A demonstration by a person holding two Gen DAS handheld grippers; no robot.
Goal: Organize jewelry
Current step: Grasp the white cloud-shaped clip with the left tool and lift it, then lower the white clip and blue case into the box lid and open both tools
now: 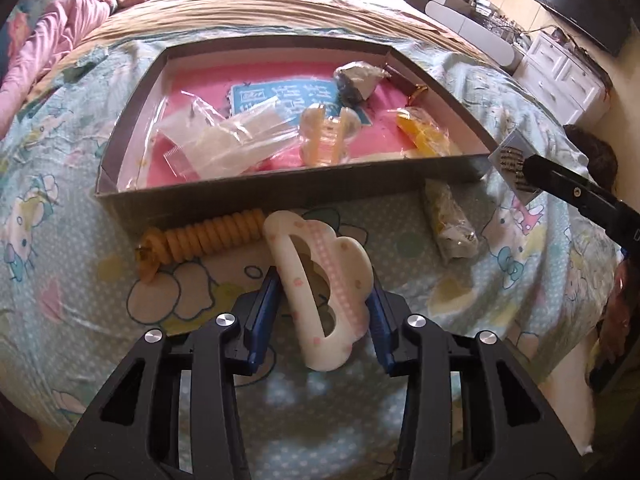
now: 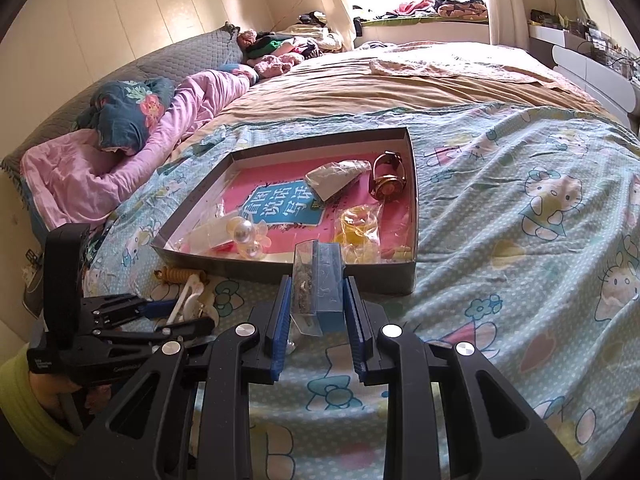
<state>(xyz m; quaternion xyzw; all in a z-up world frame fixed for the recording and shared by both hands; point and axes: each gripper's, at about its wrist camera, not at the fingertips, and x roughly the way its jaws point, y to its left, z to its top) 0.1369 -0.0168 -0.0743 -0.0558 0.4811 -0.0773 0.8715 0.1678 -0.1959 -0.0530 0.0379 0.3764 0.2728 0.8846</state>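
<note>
The left gripper (image 1: pixel 326 300) stands narrow around the white cloud-shaped hair clip (image 1: pixel 320 284), which lies on the bedspread (image 1: pixel 80 280) just before the near wall of the shallow box (image 1: pixel 260 196); pad contact cannot be confirmed. The right gripper (image 2: pixel 316 300) clamps a clear packet of small jewelry (image 2: pixel 316 284), raised in front of the box's near edge.

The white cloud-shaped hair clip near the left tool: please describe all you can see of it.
The cloud-shaped hair clip looks like glossy white plastic with pink dots, a pink toothed strip and a scalloped edge. It stands tilted on the patterned bedsheet, in front of the box, between the left tool pads, which appear to press it.
</note>
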